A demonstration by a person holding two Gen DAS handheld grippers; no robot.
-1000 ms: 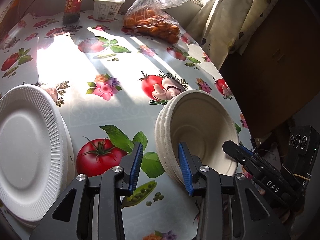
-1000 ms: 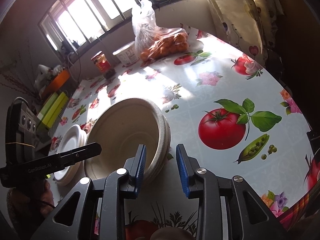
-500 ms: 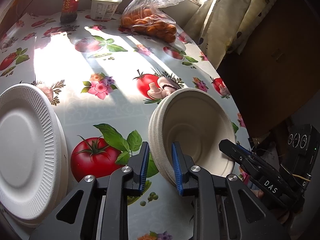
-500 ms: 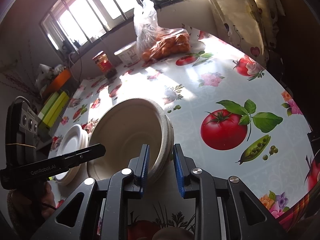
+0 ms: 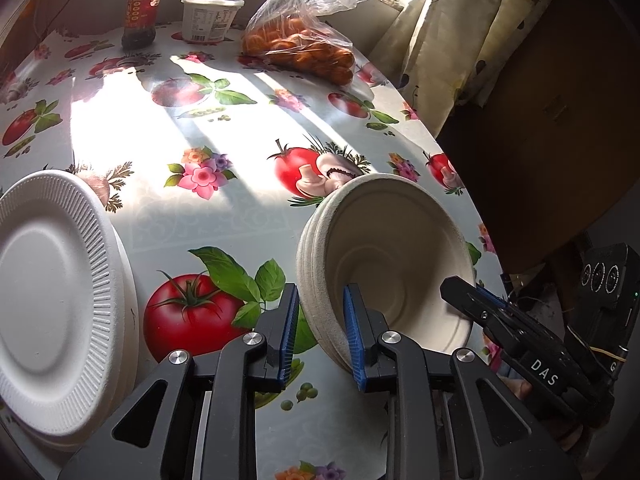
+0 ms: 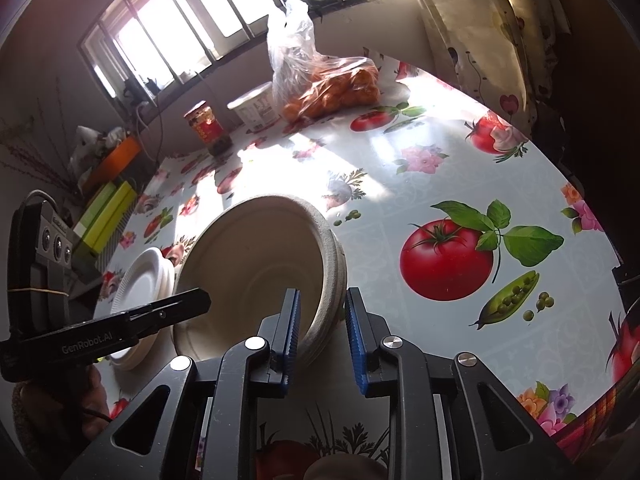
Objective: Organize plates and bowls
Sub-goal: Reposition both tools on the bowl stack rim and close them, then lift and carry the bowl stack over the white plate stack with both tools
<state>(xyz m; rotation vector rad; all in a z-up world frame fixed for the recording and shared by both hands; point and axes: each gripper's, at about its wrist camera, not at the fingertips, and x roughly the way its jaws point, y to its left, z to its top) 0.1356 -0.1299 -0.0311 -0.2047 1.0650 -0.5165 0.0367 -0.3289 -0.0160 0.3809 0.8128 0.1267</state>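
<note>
A stack of beige pulp bowls [image 5: 384, 256] stands on the patterned tablecloth near the table's right edge. My left gripper [image 5: 321, 322] is shut on the stack's near rim, one blue pad inside and one outside. In the right wrist view the same bowl stack [image 6: 256, 272] fills the middle, and my right gripper [image 6: 323, 320] is shut on its rim from the opposite side. The right gripper [image 5: 480, 306] shows at the bowls' right side in the left wrist view. A pile of white ribbed plates [image 5: 52, 280] lies at the left, also visible as white plates [image 6: 138, 280] behind the left gripper [image 6: 176, 308].
At the table's far side stand a dark jar [image 5: 140, 12], a white tub [image 5: 210, 16] and a plastic bag of oranges [image 5: 304, 40]. A curtain [image 5: 452, 40] hangs past the table's right edge. Green and orange boxes [image 6: 104, 216] sit beyond the left side.
Both grippers' jaws have narrowed from wide apart onto the bowl stack's rim. The hands and the bowls have stayed about where they were.
</note>
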